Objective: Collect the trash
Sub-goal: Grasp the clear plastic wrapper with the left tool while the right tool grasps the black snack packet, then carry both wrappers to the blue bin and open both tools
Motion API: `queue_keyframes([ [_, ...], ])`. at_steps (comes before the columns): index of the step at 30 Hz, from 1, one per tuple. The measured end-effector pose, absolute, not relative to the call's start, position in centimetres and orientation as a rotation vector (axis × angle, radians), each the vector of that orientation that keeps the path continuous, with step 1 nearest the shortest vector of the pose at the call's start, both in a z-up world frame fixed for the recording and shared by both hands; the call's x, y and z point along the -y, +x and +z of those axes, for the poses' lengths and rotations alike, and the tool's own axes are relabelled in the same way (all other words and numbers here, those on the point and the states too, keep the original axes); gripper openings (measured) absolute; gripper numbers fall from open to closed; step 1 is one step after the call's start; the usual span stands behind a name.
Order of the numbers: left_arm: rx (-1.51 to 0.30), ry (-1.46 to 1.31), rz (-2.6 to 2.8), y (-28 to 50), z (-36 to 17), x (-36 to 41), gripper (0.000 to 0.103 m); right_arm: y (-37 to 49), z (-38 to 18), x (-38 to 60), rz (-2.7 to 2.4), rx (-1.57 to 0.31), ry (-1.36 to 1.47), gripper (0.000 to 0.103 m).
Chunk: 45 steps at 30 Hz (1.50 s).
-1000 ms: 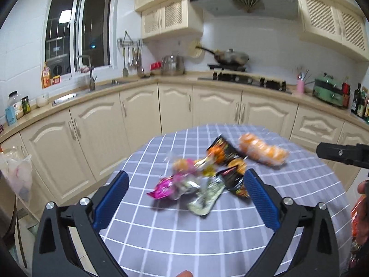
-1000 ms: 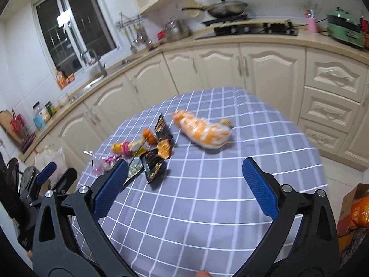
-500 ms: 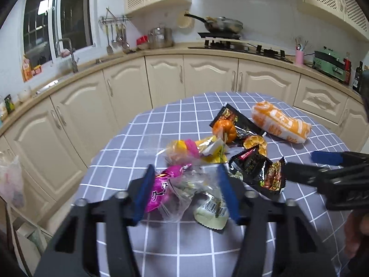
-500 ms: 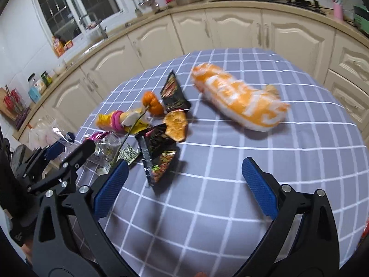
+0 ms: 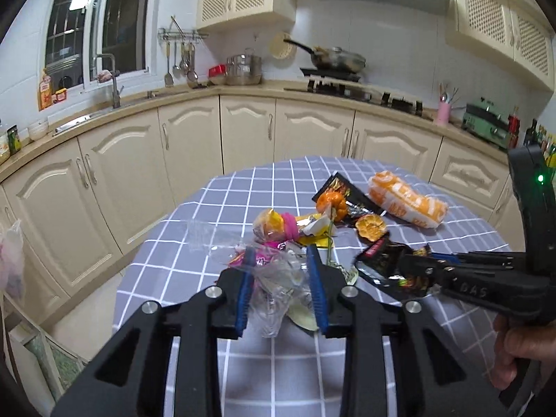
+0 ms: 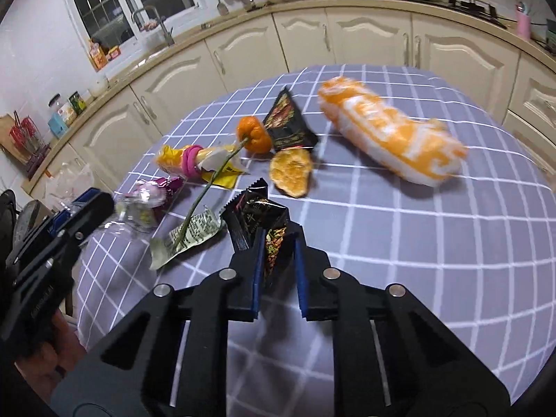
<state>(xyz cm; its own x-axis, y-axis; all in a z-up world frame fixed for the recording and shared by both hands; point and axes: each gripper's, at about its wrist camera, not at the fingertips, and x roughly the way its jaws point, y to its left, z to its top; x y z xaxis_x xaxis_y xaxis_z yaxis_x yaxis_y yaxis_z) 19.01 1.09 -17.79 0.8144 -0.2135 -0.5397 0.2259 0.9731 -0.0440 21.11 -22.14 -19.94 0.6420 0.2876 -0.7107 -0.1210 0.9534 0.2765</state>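
Trash lies on a round table with a grey checked cloth point(image 5: 215, 208). My left gripper point(image 5: 280, 257) is shut on crumpled clear plastic wrap point(image 5: 274, 288) with a pink wrapper point(image 5: 267, 255) in it. My right gripper point(image 6: 277, 239) is shut on a black snack wrapper point(image 6: 257, 215); it also shows in the left wrist view point(image 5: 389, 260). Beyond lie a yellow and pink wrapper point(image 6: 187, 158), an orange with a stem point(image 6: 255, 133), an orange peel point(image 6: 292, 172), a second black wrapper point(image 6: 288, 125), a green wrapper point(image 6: 194, 231) and an orange and white bag point(image 6: 389, 135).
Cream kitchen cabinets point(image 5: 194, 146) curve behind the table, with a sink point(image 5: 114, 100) at the left and a stove with a pan point(image 5: 333, 62). A plastic bag point(image 5: 12, 260) hangs at the left edge. The table's edge point(image 5: 139, 253) is close on the left.
Both grippers moved down and forward to the trash and closed: the left on the clear plastic wrap, the right on the black snack wrapper. One second ago both were wide open.
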Motion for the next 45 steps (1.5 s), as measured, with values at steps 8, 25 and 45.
queue_keyframes([
  [8, -0.514, 0.01, -0.274, 15.3, -16.2, 0.5, 0.028, 17.2, -17.9, 27.1, 0.199, -0.768, 0.267, 0.015],
  [25, -0.435, 0.093, -0.522, 11.6, -11.9, 13.9, 0.028, 8.6, -13.0, 39.4, 0.057, -0.58, 0.386, 0.015],
  [45, -0.582, 0.366, -1.054, 2.1, -18.7, 42.0, 0.029, -8.4, -21.2, 62.0, -0.454, -0.611, 0.627, 0.015],
])
